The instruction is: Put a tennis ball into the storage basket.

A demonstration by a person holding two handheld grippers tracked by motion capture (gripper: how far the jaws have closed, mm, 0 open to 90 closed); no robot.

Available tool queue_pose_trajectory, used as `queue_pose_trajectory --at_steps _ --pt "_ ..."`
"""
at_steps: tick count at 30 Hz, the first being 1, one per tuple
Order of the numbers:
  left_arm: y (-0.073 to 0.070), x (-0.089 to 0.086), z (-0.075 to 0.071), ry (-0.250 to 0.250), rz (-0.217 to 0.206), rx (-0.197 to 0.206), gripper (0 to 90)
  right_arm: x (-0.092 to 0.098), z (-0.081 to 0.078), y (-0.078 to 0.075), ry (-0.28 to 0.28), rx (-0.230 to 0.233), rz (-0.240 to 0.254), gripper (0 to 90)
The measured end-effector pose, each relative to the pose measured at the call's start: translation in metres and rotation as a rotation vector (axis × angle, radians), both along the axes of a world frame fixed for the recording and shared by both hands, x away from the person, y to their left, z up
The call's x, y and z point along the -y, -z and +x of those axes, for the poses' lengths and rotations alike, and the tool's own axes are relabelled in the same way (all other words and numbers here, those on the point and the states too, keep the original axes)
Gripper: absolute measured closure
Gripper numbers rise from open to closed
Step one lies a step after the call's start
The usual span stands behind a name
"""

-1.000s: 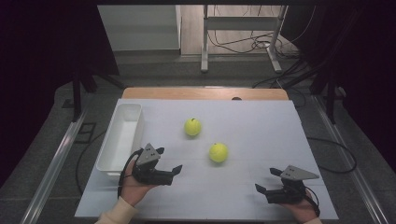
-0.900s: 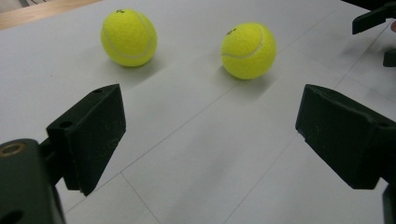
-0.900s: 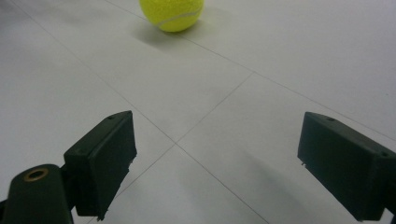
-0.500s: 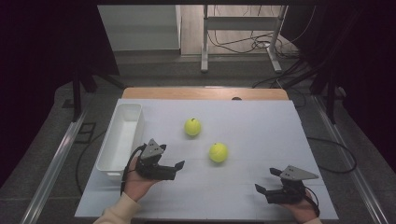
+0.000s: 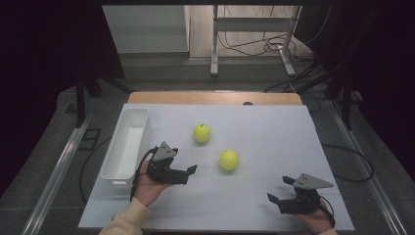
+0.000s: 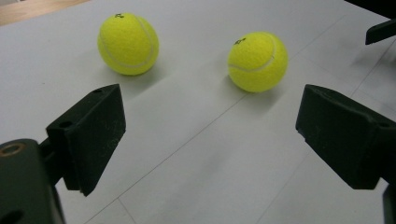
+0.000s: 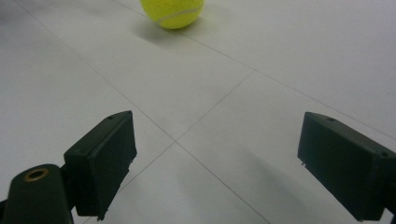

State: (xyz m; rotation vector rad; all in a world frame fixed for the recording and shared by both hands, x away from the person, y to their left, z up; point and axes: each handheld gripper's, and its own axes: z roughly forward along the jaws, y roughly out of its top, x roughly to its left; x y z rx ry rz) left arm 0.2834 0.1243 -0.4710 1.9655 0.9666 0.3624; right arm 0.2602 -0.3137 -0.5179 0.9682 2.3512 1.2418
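White bin (image 5: 126, 147) sits along the left edge of the white table (image 5: 274, 132), long side running away from the person, looks empty from here. Probably the drop spot for the balls, parked on the left hand's side so that hand has the short carry

Left gripper (image 5: 188, 171) just right of the bin's near end, held off the surface in the person's left hand (image 5: 147, 188), jaws apart, nothing between them. It points right and slightly away, toward the balls. In the left gripper view both balls sit ahead past the open jaws, far ball (image 6: 128, 43) to the left, near ball (image 6: 257, 61) more toward the right jaw, neither touched. Judging by the aim, this is the approach for a grab and the jaws are pre-opened wide enough to take a ball

Far ball (image 5: 201, 132) mid-table, near ball (image 5: 228, 159) right of it and closer to the person, the two well apart, both resting free on the table. Near ball is the closer one to the left gripper, likely first pick, can't be sure

Right gripper (image 5: 274, 198) at the near right corner, low over the table, jaws also apart and empty. It points left, toward the middle; the right gripper view has one ball (image 7: 173, 11) at the top edge, well ahead of the jaws. Reads as parked or waiting while the left does the reach. Tip of it pokes into the left gripper view's top right

Risk as I see it: round ball on smooth board, a glancing jaw rolls it off
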Motion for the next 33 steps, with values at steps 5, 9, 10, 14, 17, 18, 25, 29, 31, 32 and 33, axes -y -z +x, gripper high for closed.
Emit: queue_pose_trajectory --at_steps 5,9,10,14,17,18,25,29,31,32,33 --pt "0.001 0.003 0.005 0.001 0.005 -0.005 9.2 0.0 0.0 0.0 -0.002 -0.003 -0.005 12.1" --pt "0.002 0.005 0.009 0.0 0.006 -0.012 9.2 0.0 0.0 0.0 -0.004 -0.003 -0.005 12.1" --pt "0.003 0.005 0.01 0.0 0.005 -0.014 9.2 0.0 0.0 0.0 -0.003 -0.003 -0.005 12.1" --pt "0.003 0.006 0.013 -0.005 0.012 -0.013 9.2 0.0 0.0 0.0 -0.003 -0.004 -0.006 12.1" --pt "0.004 0.007 0.019 -0.009 0.013 -0.018 9.2 0.0 0.0 0.001 -0.003 -0.004 -0.005 12.1" --pt "0.004 0.008 0.02 -0.009 0.014 -0.021 9.2 0.0 0.0 0.001 -0.002 -0.004 -0.005 12.1" --pt "0.006 0.011 0.026 -0.013 0.016 -0.027 9.2 0.0 0.0 0.001 -0.004 -0.004 -0.006 12.1" --pt "0.006 0.015 0.032 -0.005 0.02 -0.032 9.2 0.0 0.0 0.001 -0.003 -0.005 -0.006 12.1" --pt "0.006 0.016 0.033 -0.005 0.022 -0.033 9.2 0.0 0.0 0.001 -0.002 -0.006 -0.005 12.2" --pt "0.006 0.017 0.035 -0.004 0.022 -0.033 9.2 -0.001 0.0 0.001 -0.004 -0.007 -0.003 12.2" --pt "0.007 0.018 0.036 -0.004 0.021 -0.036 9.2 -0.001 0.0 0.0 -0.003 -0.008 -0.008 12.2"
